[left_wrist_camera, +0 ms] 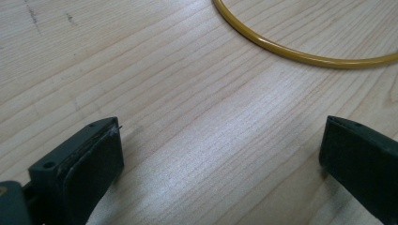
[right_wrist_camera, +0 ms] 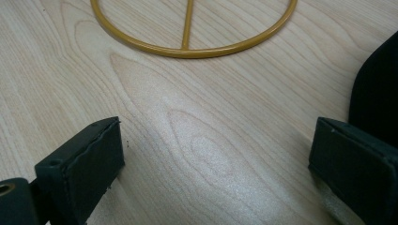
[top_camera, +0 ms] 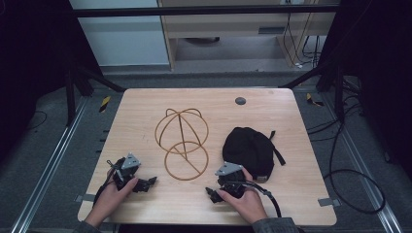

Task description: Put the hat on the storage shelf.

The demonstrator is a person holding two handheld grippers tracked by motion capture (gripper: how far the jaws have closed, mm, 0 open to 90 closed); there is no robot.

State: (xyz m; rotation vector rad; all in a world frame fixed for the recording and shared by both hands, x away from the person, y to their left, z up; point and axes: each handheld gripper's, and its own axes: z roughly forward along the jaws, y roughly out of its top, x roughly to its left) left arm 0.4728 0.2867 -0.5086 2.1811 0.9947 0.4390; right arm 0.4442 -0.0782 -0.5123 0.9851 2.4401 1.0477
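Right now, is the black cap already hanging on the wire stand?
No, the black cap lies flat on the table just right of the wire stand.

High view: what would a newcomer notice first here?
A gold wire stand sits mid-table, its dome above a flat ring base. Right of it lies a black cap. Near the front edge, the left claw and right claw rest open, holding nothing.
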